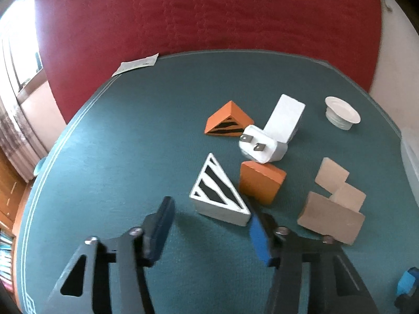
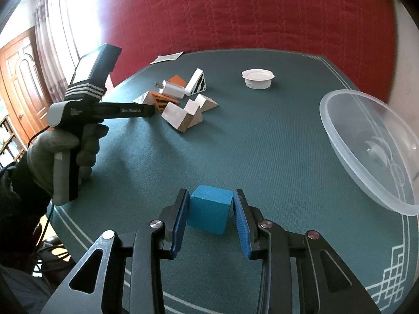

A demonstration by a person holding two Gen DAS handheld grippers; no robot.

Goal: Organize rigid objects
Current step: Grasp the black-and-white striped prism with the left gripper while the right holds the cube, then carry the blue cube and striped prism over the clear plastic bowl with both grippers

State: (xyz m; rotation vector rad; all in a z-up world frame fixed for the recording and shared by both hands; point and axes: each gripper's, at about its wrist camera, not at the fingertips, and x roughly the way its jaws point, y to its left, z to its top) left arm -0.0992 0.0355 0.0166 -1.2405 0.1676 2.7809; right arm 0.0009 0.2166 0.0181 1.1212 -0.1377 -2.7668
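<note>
Teal cloth-covered counter (image 1: 117,144) with pale border lines, set before a red quilted backdrop (image 1: 209,13); window and curtain at upper left of both views.

Left claw (image 1: 209,225): jaws spread wide apart, holding nothing, poised low in the frame just short of the white wedge.

White wedge, black-striped face (image 1: 218,192): centre of the left view, lying between the line of the two fingers, near the right fingertip; whether it touches cannot be told.

Orange block (image 1: 262,181): immediately right of the white wedge.

White plug adapter (image 1: 262,145): prongs facing the camera, resting against the orange block's upper edge.

White rectangular block (image 1: 286,119): tilted, leaning behind the adapter.

Orange wedge, black-striped face (image 1: 227,121): upper centre, left of the adapter.

Tan blocks (image 1: 332,206): cluster of three at right of the left view, overlapping one another.

White round lid (image 1: 341,115): upper right, apart from the cluster.

Paper slip (image 1: 136,64): far counter edge, upper left.

Right claw (image 2: 210,213): clamped on a blue cube (image 2: 210,209), pads against both sides, lower centre of the right view.

Clear plastic bowl (image 2: 366,151): right edge of the right view, tipped toward the camera.

Gloved left hand (image 2: 62,154): grips the other tool's handle at left of the right view.
</note>
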